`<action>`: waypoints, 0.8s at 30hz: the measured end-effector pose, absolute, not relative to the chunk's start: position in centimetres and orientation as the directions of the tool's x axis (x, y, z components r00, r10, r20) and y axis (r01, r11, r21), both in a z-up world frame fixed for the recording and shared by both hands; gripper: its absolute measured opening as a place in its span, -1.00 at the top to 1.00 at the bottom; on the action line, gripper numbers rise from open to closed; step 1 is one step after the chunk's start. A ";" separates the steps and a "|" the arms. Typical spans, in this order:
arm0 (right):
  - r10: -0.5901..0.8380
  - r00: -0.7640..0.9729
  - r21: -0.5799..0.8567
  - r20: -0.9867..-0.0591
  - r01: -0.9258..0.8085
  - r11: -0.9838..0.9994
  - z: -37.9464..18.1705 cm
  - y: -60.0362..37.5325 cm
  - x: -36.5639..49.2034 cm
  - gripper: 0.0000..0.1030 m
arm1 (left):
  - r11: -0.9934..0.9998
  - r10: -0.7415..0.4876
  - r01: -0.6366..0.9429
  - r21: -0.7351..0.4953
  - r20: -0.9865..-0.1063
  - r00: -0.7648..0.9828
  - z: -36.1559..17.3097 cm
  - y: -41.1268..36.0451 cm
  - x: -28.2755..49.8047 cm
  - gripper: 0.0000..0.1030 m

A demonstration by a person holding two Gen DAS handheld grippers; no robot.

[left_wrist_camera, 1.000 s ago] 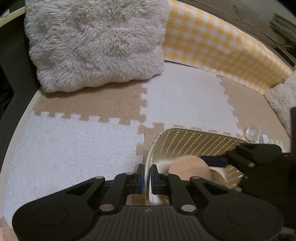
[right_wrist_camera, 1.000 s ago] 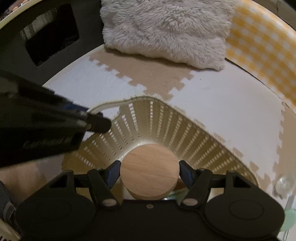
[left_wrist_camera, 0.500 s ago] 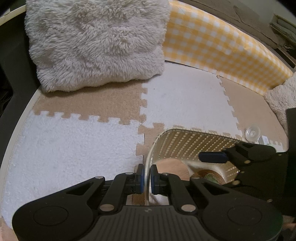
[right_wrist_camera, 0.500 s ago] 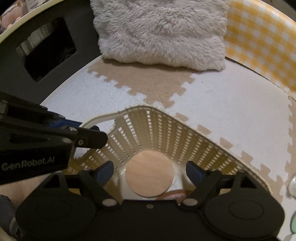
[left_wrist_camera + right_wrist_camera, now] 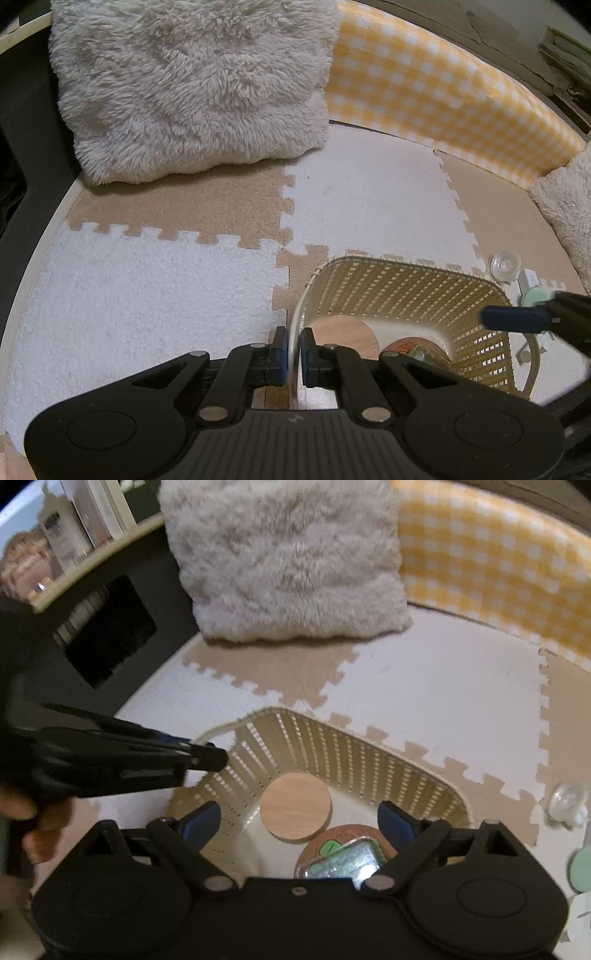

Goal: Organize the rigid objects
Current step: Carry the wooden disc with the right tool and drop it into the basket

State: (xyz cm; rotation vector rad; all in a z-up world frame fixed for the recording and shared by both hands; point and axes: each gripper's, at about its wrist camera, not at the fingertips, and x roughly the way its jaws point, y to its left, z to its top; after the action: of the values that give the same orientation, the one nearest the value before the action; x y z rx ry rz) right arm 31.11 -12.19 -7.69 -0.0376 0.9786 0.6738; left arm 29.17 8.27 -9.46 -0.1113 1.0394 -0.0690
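A cream slatted basket (image 5: pixel 402 288) (image 5: pixel 332 746) stands on the foam mat. My left gripper (image 5: pixel 291 354) is shut on the basket's left rim, also seen from the right wrist view (image 5: pixel 207 757). A round wooden disc (image 5: pixel 295 808) (image 5: pixel 347 330) lies flat on the basket floor. Beside it lies a brown coaster (image 5: pixel 343 853) (image 5: pixel 413 349) with a shiny packet on top. My right gripper (image 5: pixel 299 821) is open and empty above the basket, its fingers spread either side of the disc; one fingertip (image 5: pixel 513 318) shows in the left wrist view.
A fluffy cushion (image 5: pixel 192 85) and a yellow checked bolster (image 5: pixel 443 77) lie at the back. A clear suction cup (image 5: pixel 504 264) (image 5: pixel 567 799) and a mint green item (image 5: pixel 535 295) sit right of the basket. A dark shelf unit (image 5: pixel 107 631) stands left.
My right gripper opened and let go of the wooden disc, which now lies in the basket, then lifted back. My left gripper kept its hold on the rim.
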 end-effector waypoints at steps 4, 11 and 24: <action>0.536 0.410 0.272 -0.738 -0.546 0.793 -5.5 -14.0 30.0 -0.86 | 0.992 -0.109 0.005 -0.123 -0.856 0.506 -9.4 8.2 29.2 0.86; 0.546 0.484 0.272 -0.684 -0.525 0.806 -2.6 -17.3 28.4 -0.92 | 0.993 -0.103 0.006 -0.116 -0.856 0.506 -9.5 8.2 29.1 0.85; 0.424 0.665 0.254 -0.615 -0.341 0.905 -2.0 -24.2 27.0 -1.00 | 0.993 -0.103 0.006 -0.116 -0.856 0.506 -9.4 8.1 29.1 0.85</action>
State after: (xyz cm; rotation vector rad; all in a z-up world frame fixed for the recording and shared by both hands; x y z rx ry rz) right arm 27.04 -24.15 -2.03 0.1209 0.7248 0.4330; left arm 29.09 8.09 -9.44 -0.1023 1.0383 -0.0654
